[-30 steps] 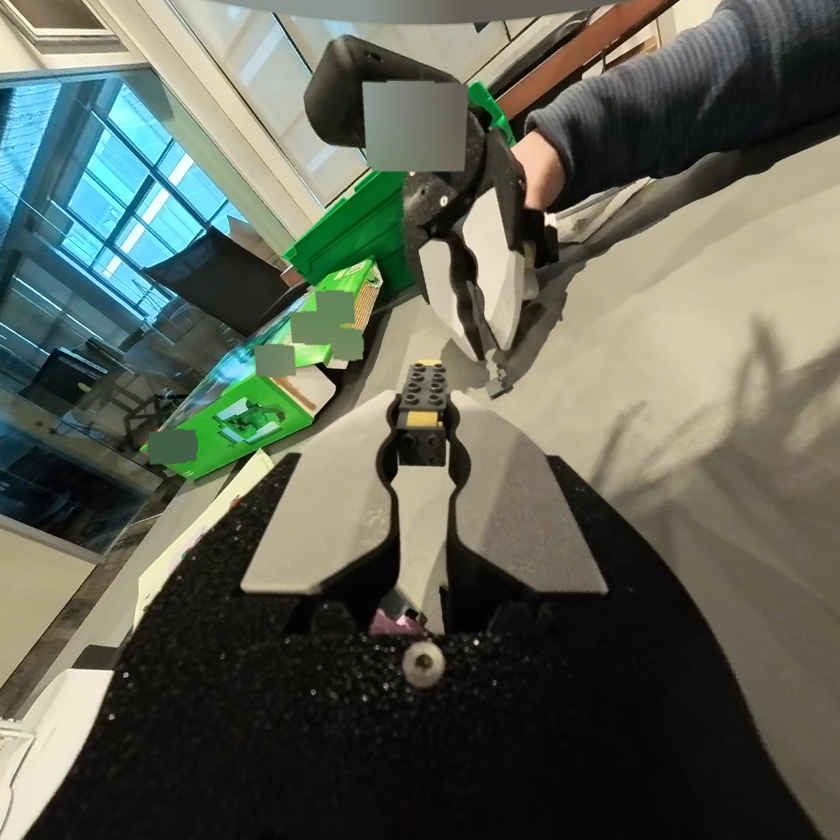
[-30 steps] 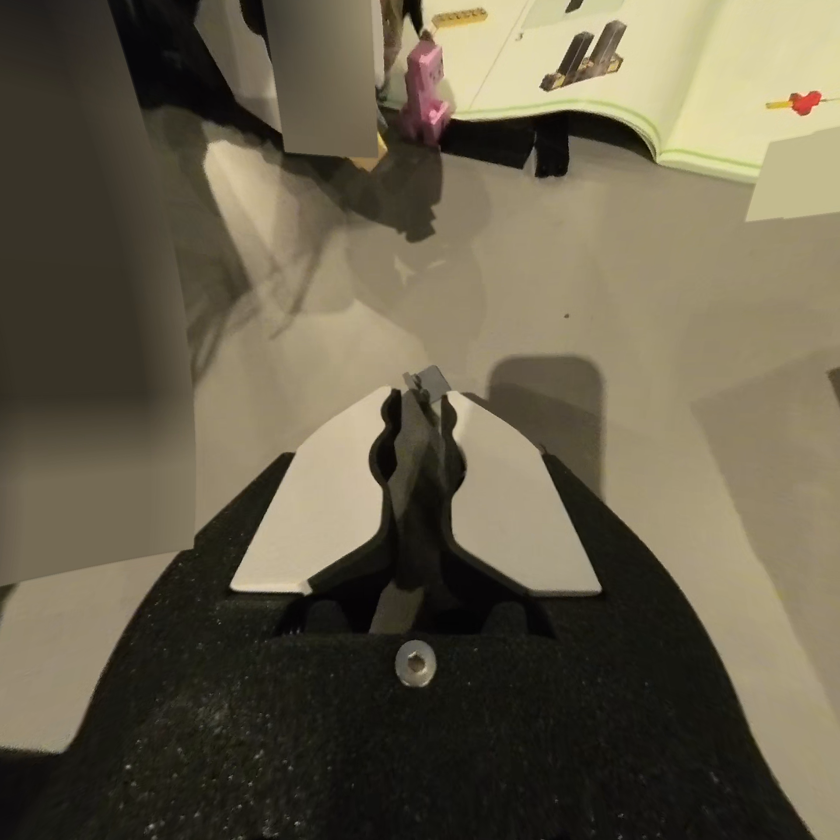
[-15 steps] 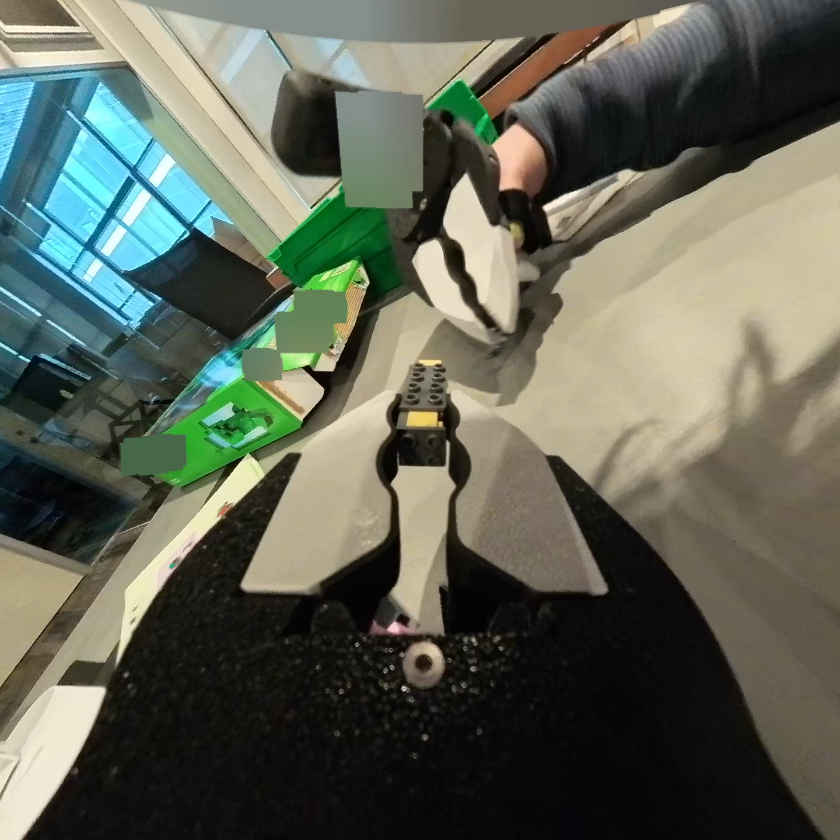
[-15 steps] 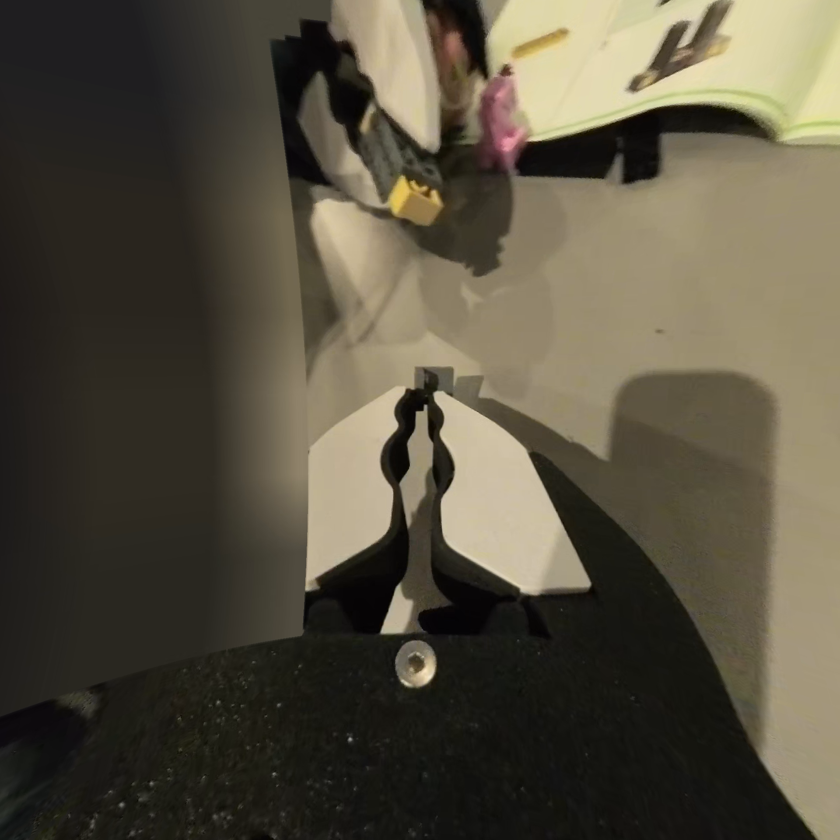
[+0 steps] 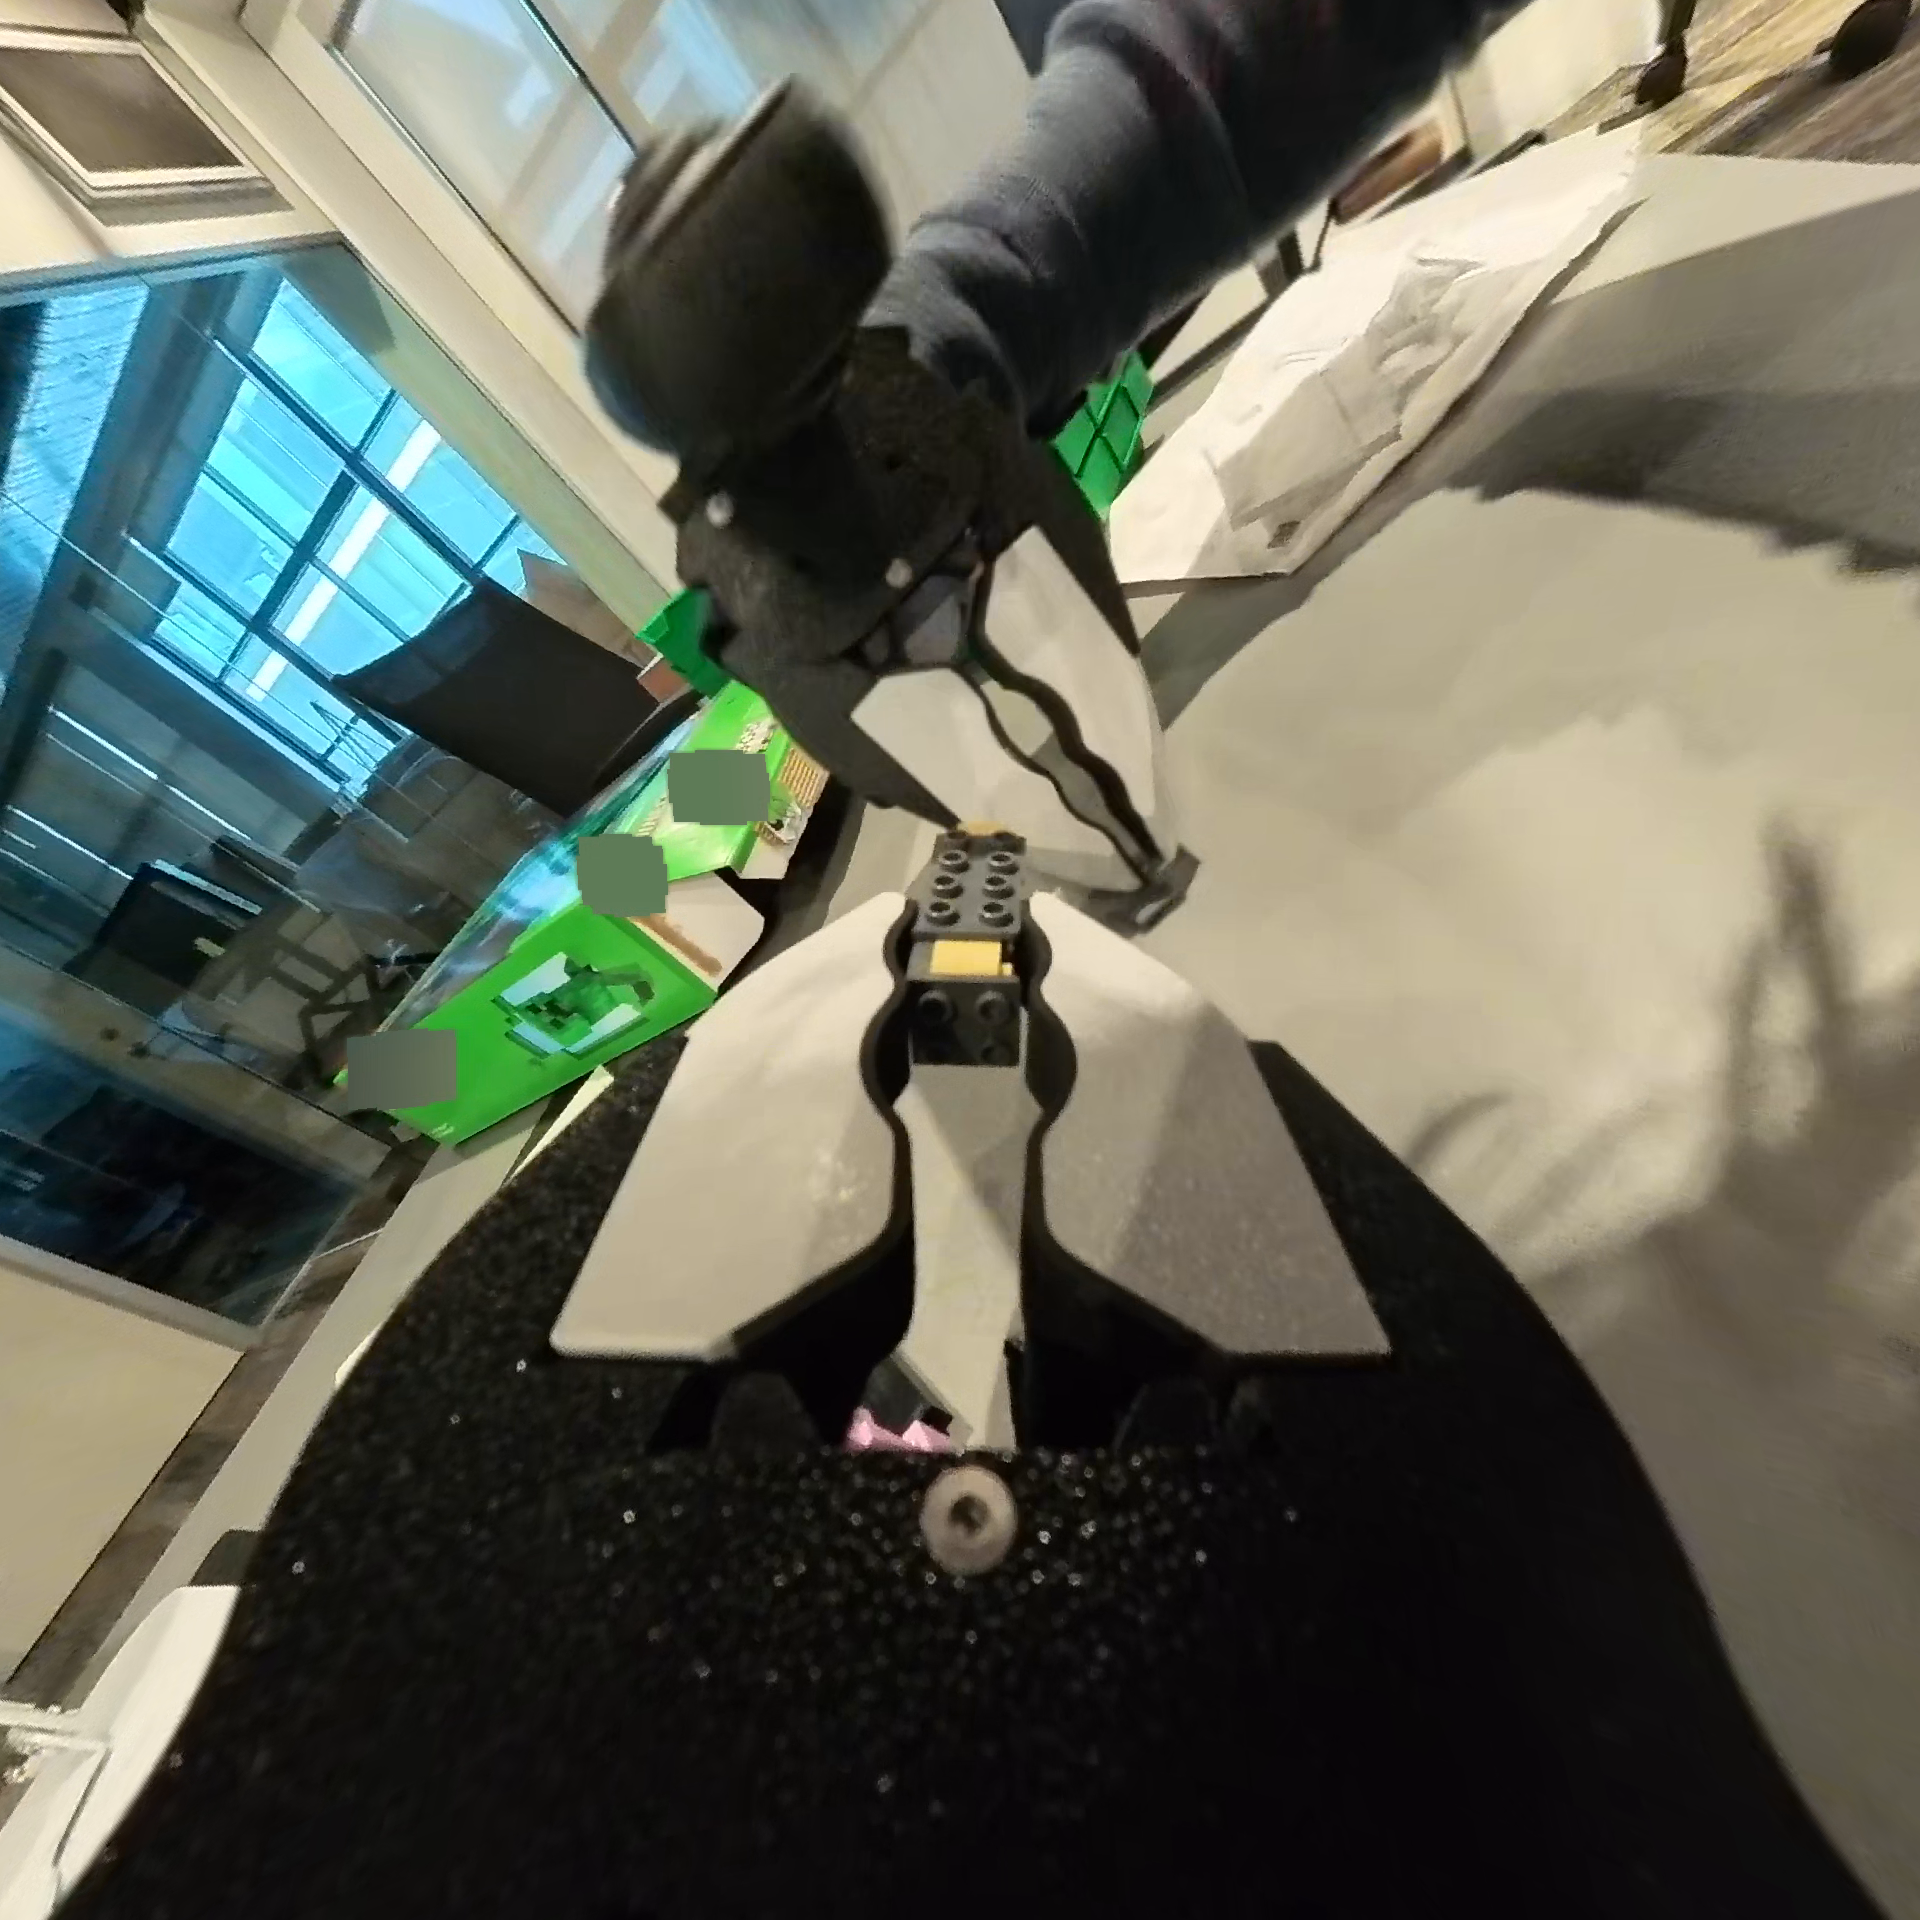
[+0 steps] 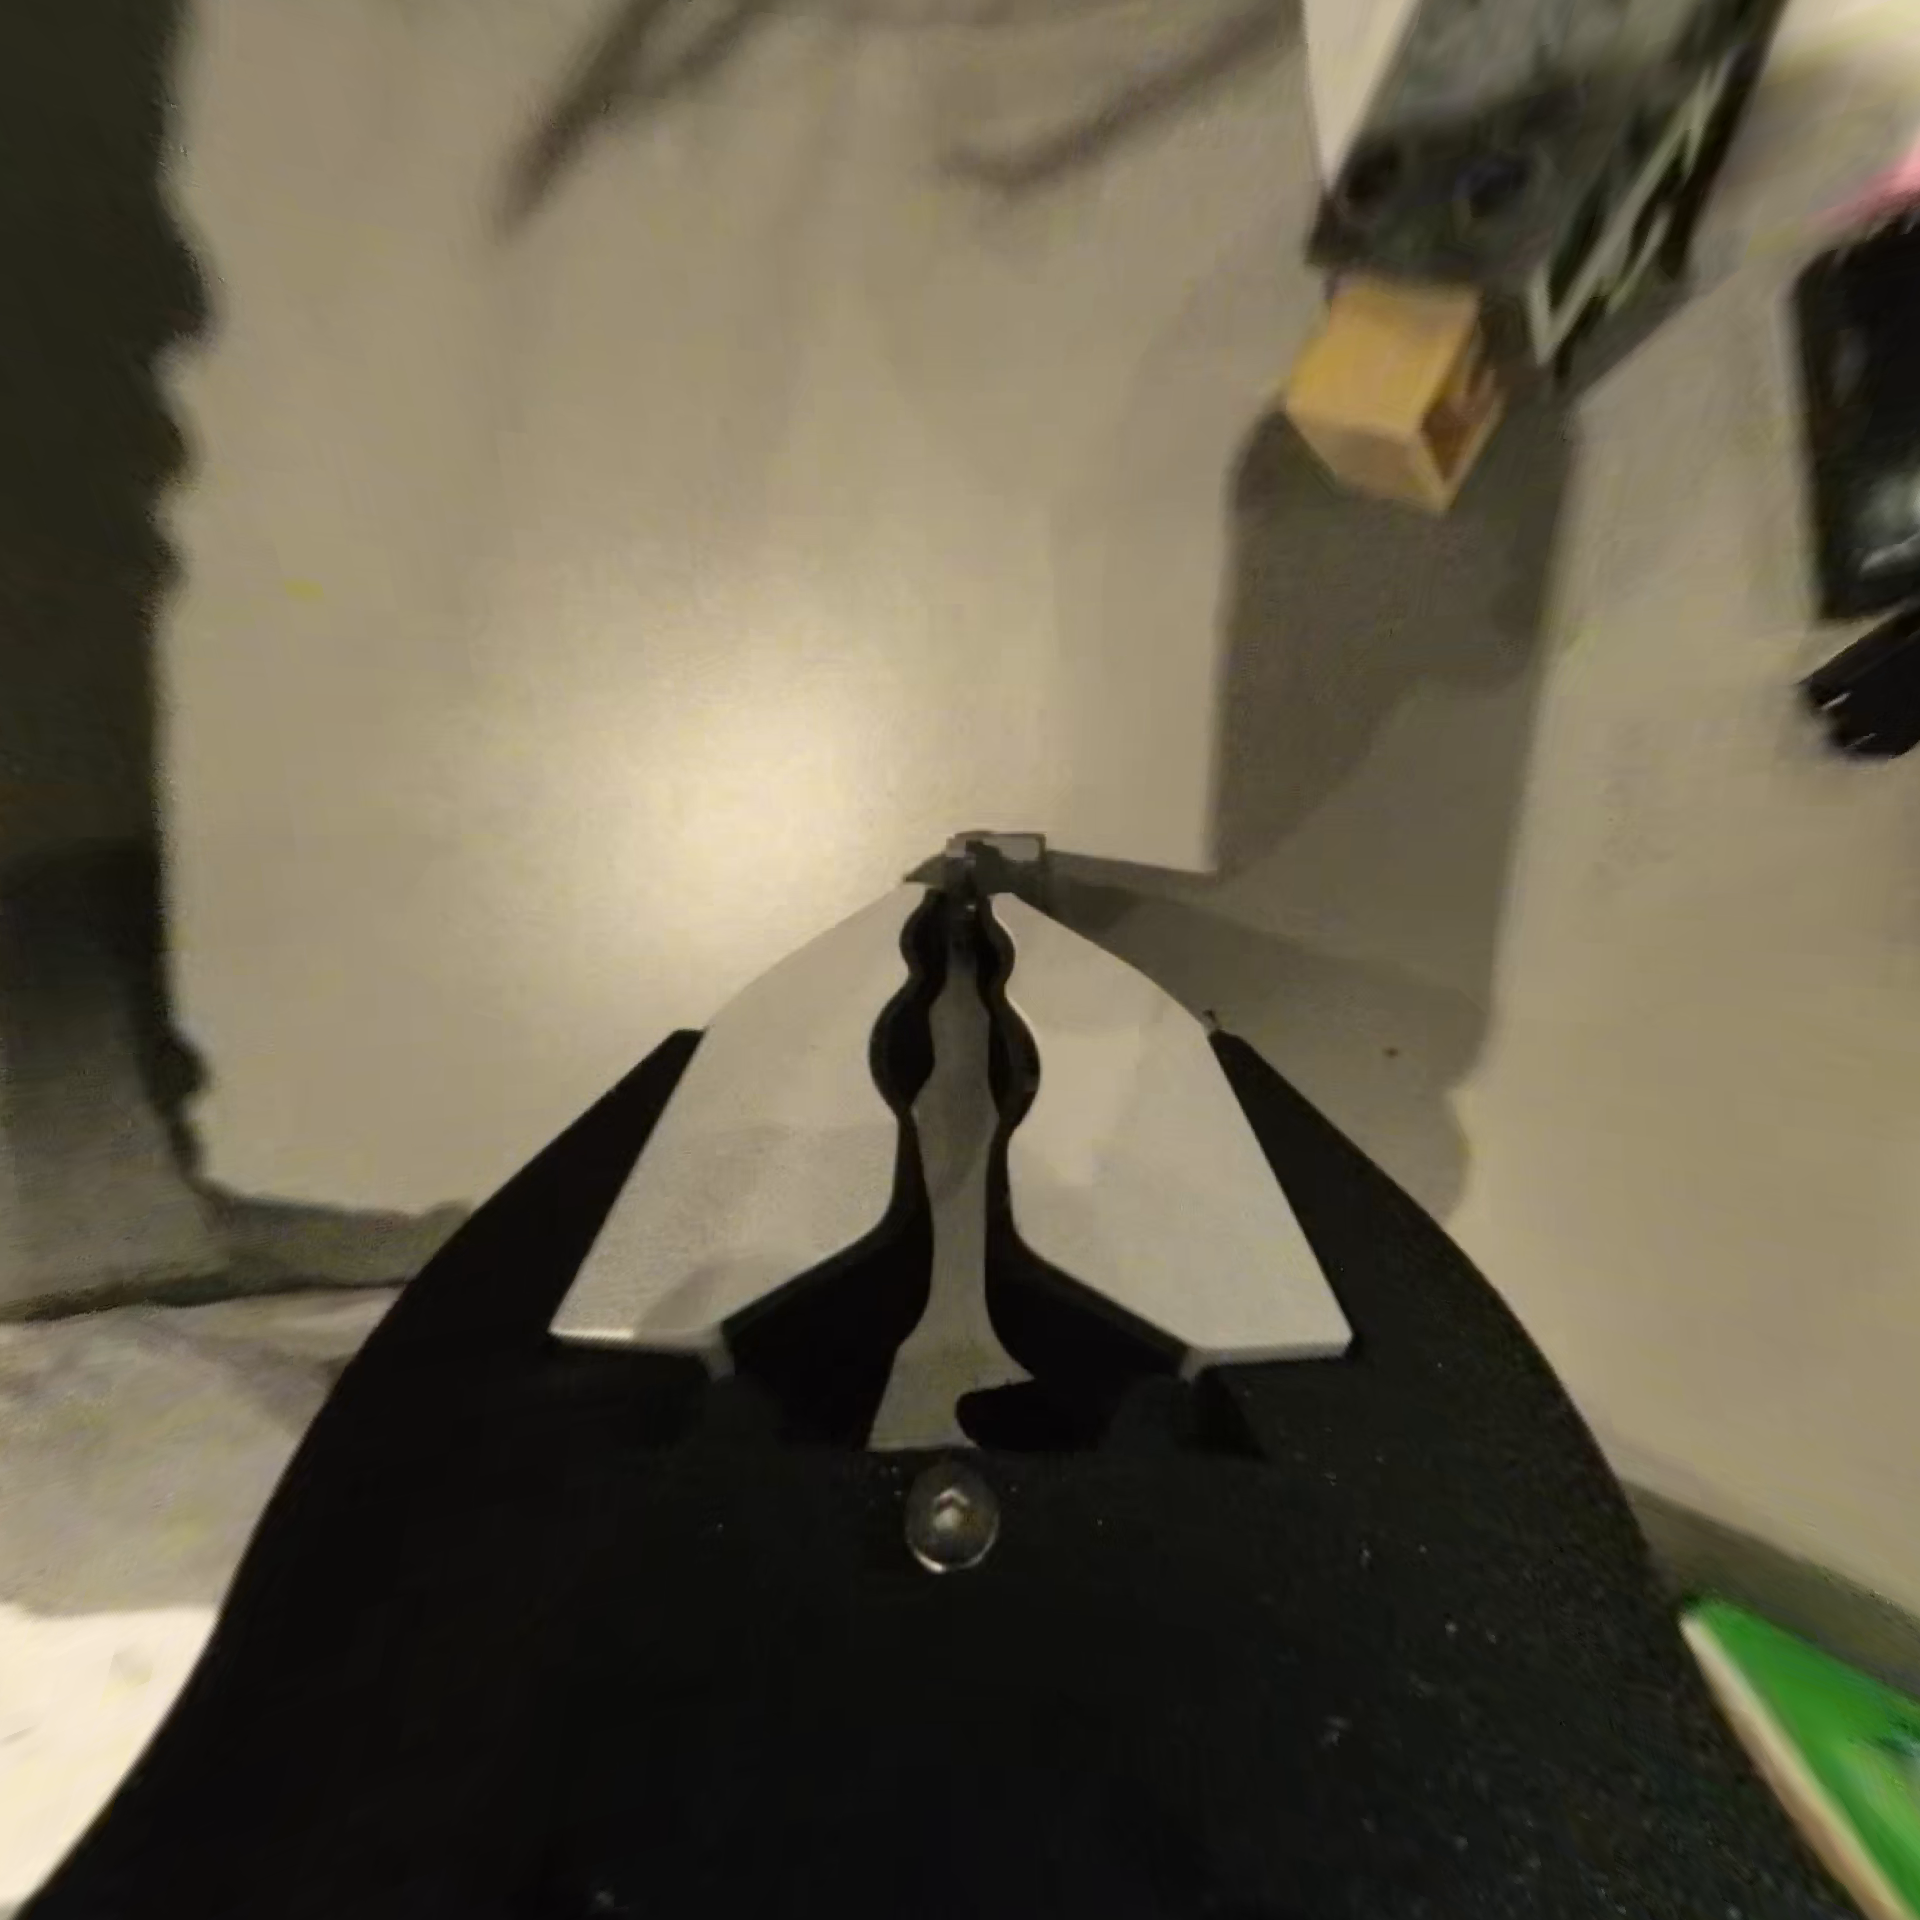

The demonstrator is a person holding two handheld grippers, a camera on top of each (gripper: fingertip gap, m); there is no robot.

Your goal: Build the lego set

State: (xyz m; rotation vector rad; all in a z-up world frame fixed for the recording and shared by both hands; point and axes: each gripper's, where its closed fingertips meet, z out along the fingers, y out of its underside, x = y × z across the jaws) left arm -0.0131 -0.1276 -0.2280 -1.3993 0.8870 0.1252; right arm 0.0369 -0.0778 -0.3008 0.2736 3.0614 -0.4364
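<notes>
My left gripper (image 5: 968, 935) is shut on a small black and yellow lego assembly (image 5: 971, 925), studs facing the camera, held above the grey table (image 5: 1507, 935). My right gripper (image 6: 977, 883) is shut on a small grey lego piece (image 6: 987, 854). In the left wrist view the right gripper (image 5: 1153, 883) comes down from the upper middle, its tip with the grey piece (image 5: 1164, 894) just right of the assembly. In the right wrist view the assembly (image 6: 1455, 312) shows blurred at the upper right, its yellow end towards me.
A green lego box (image 5: 561, 997) and a green bin (image 5: 1101, 426) stand at the table's far left. White paper sheets (image 5: 1382, 343) lie at the back right. A green booklet corner (image 6: 1829, 1745) shows at the lower right. A person's dark sleeve (image 5: 1143, 156) holds the right gripper.
The right gripper has swung in closer to the left gripper, bringing the grey piece beside the assembly. In the right wrist view the assembly has shifted from upper left to upper right.
</notes>
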